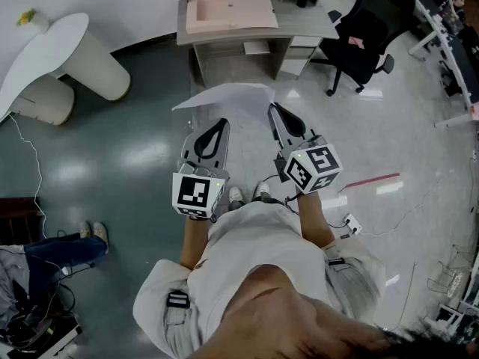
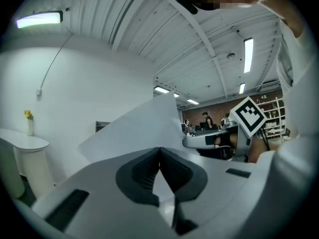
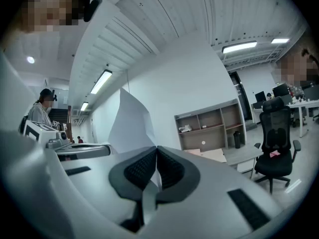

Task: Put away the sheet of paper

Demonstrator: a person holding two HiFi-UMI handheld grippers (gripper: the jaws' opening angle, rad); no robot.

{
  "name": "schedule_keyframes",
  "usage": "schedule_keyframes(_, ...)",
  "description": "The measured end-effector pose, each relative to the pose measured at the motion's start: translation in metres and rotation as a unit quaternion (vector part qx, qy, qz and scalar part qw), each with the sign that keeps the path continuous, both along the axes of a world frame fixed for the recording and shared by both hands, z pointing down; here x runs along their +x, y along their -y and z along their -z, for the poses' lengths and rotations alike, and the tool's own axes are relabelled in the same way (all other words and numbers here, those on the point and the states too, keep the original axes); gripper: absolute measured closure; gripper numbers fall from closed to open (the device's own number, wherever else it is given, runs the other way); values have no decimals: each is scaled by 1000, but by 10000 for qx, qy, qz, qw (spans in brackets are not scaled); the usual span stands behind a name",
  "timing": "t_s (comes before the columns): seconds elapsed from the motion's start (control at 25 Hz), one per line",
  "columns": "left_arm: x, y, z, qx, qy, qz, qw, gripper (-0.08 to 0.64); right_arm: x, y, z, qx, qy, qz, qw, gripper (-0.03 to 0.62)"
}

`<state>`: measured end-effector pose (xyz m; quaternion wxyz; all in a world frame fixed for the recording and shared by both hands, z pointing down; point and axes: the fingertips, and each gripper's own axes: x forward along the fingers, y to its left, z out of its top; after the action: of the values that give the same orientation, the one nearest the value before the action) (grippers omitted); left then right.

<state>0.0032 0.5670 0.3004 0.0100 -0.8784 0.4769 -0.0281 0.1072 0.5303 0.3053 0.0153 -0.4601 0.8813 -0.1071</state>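
- The sheet of paper (image 1: 224,96) is held in the air above the floor, just in front of the counter (image 1: 303,22). The left tongs (image 1: 218,124) and the right tongs (image 1: 275,108) are each closed tight on its near edge, with nothing else between their pads.
- Each pair seems to grip only a narrow margin. A quick swing toward the counter could pull the sheet out of one grip and leave it dangling, or drop it to the floor.
- In both gripper views the paper rises and bows between the two grips. It could tear or slip if the hands drift apart, and it will probably crease if they close in.
- The far edge is floppy and unsupported. It may catch on the counter's front lip, or curl under instead of sliding flat.
- Where the sheet is meant to go is not evident. The beige folder (image 1: 224,12) on the counter looks the likeliest place, but I cannot tell whether it is an open folder or plain card.
- The tongs' own bodies hide how deep the pads bite.
- Both gripper views cut off the sheet's far corners.
- In the head view the sheet hides the floor beneath it.
- The items in the shelf unit behind the counter are too small to identify.
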Motion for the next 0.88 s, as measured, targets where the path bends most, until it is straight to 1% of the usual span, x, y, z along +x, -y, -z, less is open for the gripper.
schedule_keyframes(0.32,-26,-7,-3,52,4,-199,9998,540,-28,-16,-3,66,-76,-194,9998,574)
schedule_keyframes(0.52,-29,-1,-1,42,-15,-274,9996,540,-34,-14,-6,-13,-205,-219,9996,574)
schedule_keyframes(0.72,-36,6,-3,22,-87,-171,9998,540,-41,-5,-11,-70,-251,-164,9995,574)
schedule_keyframes(0.88,-34,15,-6,16,-67,-100,9999,540,-41,6,-15,-76,-254,-79,9996,574)
